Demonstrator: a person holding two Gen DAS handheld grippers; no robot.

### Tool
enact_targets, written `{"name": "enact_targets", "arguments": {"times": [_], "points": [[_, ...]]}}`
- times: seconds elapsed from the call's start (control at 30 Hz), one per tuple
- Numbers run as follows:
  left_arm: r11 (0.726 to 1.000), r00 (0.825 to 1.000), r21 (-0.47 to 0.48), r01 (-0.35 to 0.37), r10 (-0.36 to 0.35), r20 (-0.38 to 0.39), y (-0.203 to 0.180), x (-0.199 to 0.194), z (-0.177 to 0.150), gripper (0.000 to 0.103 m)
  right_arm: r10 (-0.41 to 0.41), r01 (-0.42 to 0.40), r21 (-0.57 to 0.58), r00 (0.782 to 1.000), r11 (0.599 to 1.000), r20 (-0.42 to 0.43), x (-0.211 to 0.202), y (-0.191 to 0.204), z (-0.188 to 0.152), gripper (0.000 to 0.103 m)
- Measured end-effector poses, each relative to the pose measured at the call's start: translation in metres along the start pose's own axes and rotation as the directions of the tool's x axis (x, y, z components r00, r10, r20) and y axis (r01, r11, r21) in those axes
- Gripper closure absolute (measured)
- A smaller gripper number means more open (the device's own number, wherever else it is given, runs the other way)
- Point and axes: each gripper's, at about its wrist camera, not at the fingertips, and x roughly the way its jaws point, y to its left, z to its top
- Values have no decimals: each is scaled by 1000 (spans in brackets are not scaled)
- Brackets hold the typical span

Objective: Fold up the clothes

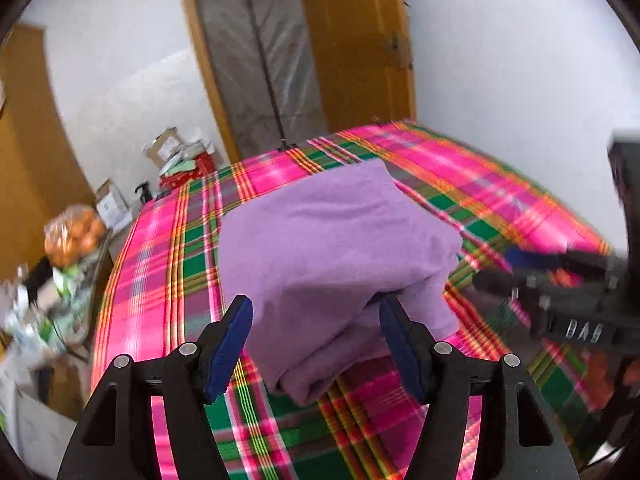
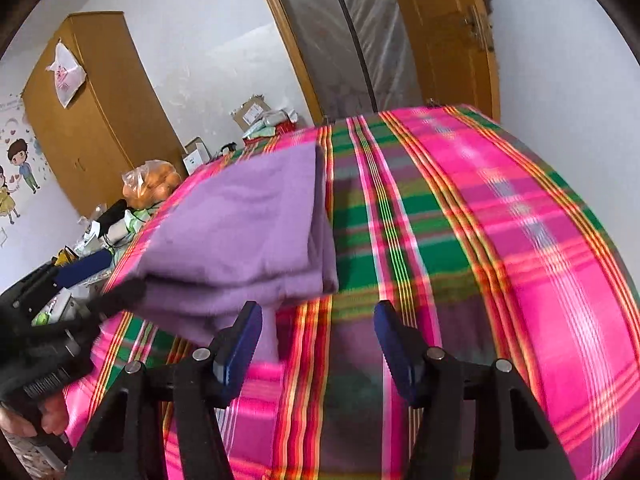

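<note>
We see the folded purple garment (image 1: 332, 248) lying on the plaid-covered bed (image 1: 460, 184), soft, light and floppy. Both the left gripper (image 1: 316, 320) and the right gripper (image 2: 318, 328) stand wide apart, holding nothing. We'd pinch its stacked near edge so the layers stay together.

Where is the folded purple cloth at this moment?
The purple cloth lies on the plaid bedcover. In the left wrist view it sits ahead of the open left claw; in the right wrist view, left of the open right claw.
</note>
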Motion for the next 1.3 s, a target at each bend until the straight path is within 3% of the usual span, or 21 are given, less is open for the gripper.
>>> {"name": "enact_targets", "arguments": {"times": [0.13, 0.33, 0.4, 0.43, 0.5, 0.53, 0.6, 0.7, 0.9, 0.97, 1.1, 1.3], "points": [[997, 999, 77, -11, 14, -42, -8, 15, -1, 35, 65, -65, 22, 998, 998, -3, 12, 0, 17, 43], [996, 994, 83, -42, 50, -100, -6, 39, 3, 35, 162, -156, 103, 985, 982, -58, 43, -4, 27, 43], [996, 993, 71, -45, 53, -107, -4, 43, 5, 37, 170, -160, 120, 983, 980, -76, 51, -4, 30, 63], [997, 993, 60, -43, 49, -107, -2, 44, 6, 39, 171, -160, 123, 982, 979, -79, 53, -3, 32, 66], [999, 994, 29, -18, 21, -103, 4, 45, 9, 54, 160, -156, 80, 985, 985, -56, 51, 4, 38, 76], [1000, 995, 10, -3, 4, -101, 10, 46, 11, 59, 172, -168, 75, 984, 983, -48, 49, 6, 39, 76], [999, 995, -30, 20, -23, -97, 20, 46, 15, 80, 198, -196, 76, 980, 978, -18, 44, 8, 47, 78], [994, 995, -105, 44, -53, -85, 35, 45, 20, 91, 223, -224, 58, 975, 973, 21, 37, 13, 61, 78], [964, 997, -260, 49, -63, -45, 72, 41, 24, 95, 282, -281, -13, 959, 960, 38, 41, 43, 86, 78], [957, 999, -290, 19, -33, -41, 83, 40, 24, 95, 312, -311, -24, 949, 950, 34, 45, 53, 92, 78], [934, 999, -357, -16, -3, -51, 111, 42, 16, 95, 377, -375, -73, 926, 924, 23, 58, 87, 105, 78], [885, 995, -460, -68, 26, -96, 146, 47, -9, 95, 474, -477, -130, 879, 869, -58, 85, 145, 114, 78]]}}
